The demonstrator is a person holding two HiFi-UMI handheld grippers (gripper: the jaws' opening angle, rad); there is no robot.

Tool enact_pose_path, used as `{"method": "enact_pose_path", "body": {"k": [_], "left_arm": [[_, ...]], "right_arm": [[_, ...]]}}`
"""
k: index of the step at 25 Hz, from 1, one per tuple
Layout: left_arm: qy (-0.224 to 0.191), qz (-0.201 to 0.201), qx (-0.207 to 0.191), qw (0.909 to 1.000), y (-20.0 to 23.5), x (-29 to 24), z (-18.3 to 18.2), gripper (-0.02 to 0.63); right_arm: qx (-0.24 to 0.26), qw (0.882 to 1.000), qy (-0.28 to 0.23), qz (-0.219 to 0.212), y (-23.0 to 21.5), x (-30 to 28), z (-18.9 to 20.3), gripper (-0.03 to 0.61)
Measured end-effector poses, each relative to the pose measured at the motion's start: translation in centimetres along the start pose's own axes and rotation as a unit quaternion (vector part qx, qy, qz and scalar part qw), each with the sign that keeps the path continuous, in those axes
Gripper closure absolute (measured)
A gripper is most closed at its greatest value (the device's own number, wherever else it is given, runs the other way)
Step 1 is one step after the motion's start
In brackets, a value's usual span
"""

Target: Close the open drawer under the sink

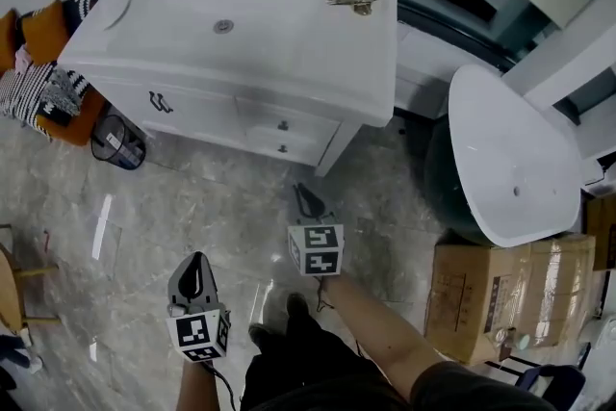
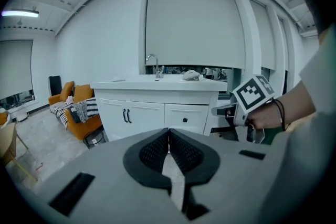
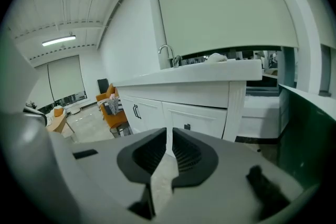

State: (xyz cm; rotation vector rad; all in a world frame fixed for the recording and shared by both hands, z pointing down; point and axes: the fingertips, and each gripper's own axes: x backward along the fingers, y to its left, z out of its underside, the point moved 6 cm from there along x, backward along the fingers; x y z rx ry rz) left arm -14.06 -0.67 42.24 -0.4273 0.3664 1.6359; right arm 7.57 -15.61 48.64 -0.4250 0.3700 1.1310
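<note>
Status: drawer [image 1: 281,136] under the sink [image 1: 269,34] sits flush with the cabinet front in the head view and in both gripper views. Judged closed; nothing appears left except perhaps a check.

Position: drawer lies at 12 o'clock from the right gripper [image 1: 308,197] and at 1 o'clock from the left gripper [image 1: 197,267]. Both are well apart from it, over the floor.

Claws: left tips together, empty. Right nearly together, thin slit, nothing between.
</note>
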Motion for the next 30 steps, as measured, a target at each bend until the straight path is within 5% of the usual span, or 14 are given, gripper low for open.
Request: {"method": "enact_pose_path", "body": {"k": [12,30], "left_arm": [[-0.044,0.007,0.025,0.9987,-1.3,6.4,-1.0,0.6],[-0.09,0.03,0.01,0.9954,-3.4,29.2,4.3,0.6]], "right_arm": [[0.046,0.999,-0.012,0.003,3.4,7.8,-1.5,0.541],[0.061,0.995,-0.078,0.022,11.6,31.6,2.9,0.549]]}}
